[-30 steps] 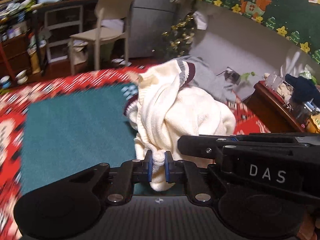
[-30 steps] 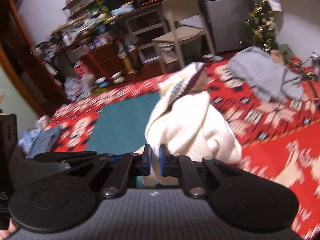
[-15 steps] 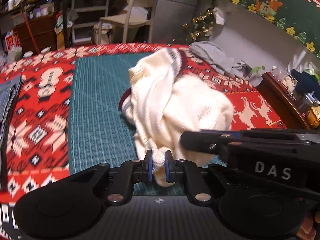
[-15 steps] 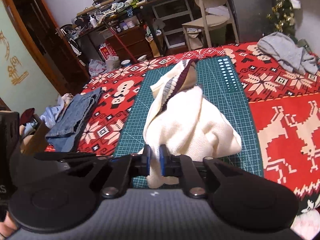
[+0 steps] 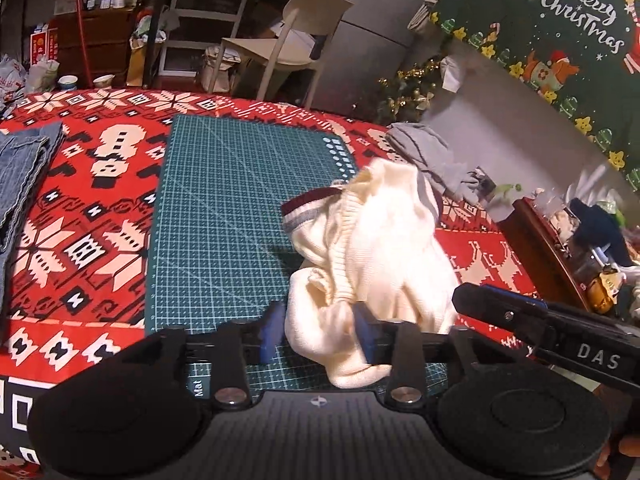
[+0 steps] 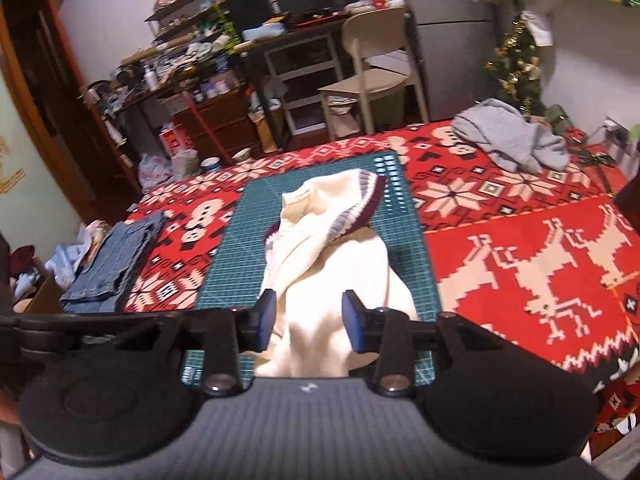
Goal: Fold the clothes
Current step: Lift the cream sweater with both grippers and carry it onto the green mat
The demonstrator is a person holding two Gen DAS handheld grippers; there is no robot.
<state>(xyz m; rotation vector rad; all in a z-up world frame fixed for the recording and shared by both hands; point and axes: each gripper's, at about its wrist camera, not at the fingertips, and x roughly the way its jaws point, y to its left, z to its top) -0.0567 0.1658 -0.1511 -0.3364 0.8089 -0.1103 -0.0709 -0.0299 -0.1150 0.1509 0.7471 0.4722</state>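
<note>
A cream knit sweater [image 5: 380, 248] with maroon and grey trim lies crumpled on the green cutting mat [image 5: 224, 220]. My left gripper [image 5: 319, 332] sits at its near edge. Its jaws are opening, and a bunch of cream fabric hangs loosely between the blue pads [image 5: 272, 332]. In the right wrist view the sweater [image 6: 332, 280] stretches away over the mat [image 6: 236, 264]. My right gripper [image 6: 310, 320] is also at the near edge, jaws opening, with cloth slack between its pads [image 6: 266, 320]. The two tools are side by side.
A red patterned blanket [image 6: 520, 240] covers the surface under the mat. Folded jeans [image 6: 116, 264] lie at the left, a grey garment [image 6: 516, 144] at the far right. A beige chair [image 6: 372, 68] and cluttered desks stand behind. A wooden side table [image 5: 540, 248] is at the right.
Both grippers carried the sweater back over the mat, then went from shut on its edge to jaws apart. The sweater has slumped lower onto the mat.
</note>
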